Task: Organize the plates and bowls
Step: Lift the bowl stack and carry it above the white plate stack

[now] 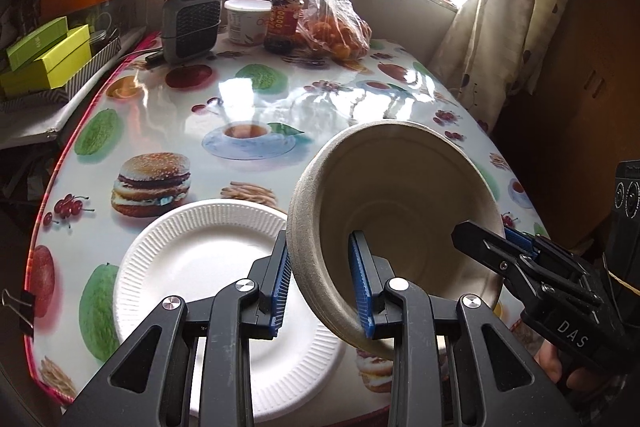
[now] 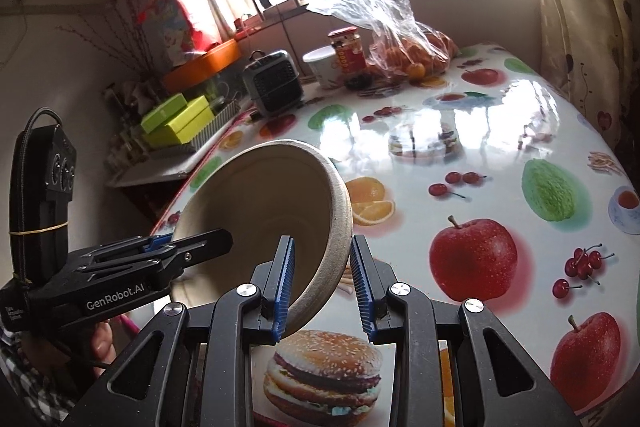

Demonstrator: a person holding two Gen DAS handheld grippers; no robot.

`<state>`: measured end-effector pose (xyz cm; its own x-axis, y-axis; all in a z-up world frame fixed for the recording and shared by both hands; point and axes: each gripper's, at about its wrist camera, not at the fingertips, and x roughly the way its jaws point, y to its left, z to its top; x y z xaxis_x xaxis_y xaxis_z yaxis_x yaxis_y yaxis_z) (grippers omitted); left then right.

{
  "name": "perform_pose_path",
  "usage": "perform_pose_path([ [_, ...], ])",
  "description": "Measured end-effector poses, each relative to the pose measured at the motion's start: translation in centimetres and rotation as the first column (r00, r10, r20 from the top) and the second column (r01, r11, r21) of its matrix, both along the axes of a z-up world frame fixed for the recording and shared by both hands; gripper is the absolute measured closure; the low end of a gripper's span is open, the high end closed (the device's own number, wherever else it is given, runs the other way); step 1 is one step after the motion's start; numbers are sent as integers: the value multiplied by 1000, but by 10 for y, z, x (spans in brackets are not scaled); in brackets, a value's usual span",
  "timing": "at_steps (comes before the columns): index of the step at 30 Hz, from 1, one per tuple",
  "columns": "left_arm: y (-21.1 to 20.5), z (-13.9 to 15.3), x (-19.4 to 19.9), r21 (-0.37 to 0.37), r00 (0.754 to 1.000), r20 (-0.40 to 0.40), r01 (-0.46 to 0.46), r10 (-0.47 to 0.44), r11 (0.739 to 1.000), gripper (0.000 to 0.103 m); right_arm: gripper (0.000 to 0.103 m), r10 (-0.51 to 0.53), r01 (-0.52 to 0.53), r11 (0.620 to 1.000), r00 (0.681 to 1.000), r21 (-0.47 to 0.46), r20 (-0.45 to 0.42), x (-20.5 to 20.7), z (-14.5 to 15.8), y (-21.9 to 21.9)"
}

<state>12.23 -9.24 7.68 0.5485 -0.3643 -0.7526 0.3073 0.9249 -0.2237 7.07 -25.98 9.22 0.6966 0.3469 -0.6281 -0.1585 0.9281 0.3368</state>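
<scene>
L gripper clenched on near-left rim of beige bowl; R gripper clenched on opposite rim. Bowl tilted, off table, mouth facing both cams. White plate below-left of L gripper, flat on table, partly under bowl. Far ahead of grippers: small fan heater, white tub, jar, bag of oranges. Green boxes far left, off table. Table betw. bowl and far items bare.

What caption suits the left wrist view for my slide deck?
Both grippers, left and right, clamp opposite rims of a tilted beige bowl above a white plate.
</scene>
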Motion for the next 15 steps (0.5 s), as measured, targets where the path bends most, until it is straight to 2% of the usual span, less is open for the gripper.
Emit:
perform_pose_path([
  [15,50,0,-4,7,994,2,-110,110,994,73,75,114,-114,993,993,12,-16,17,-5,49],
])
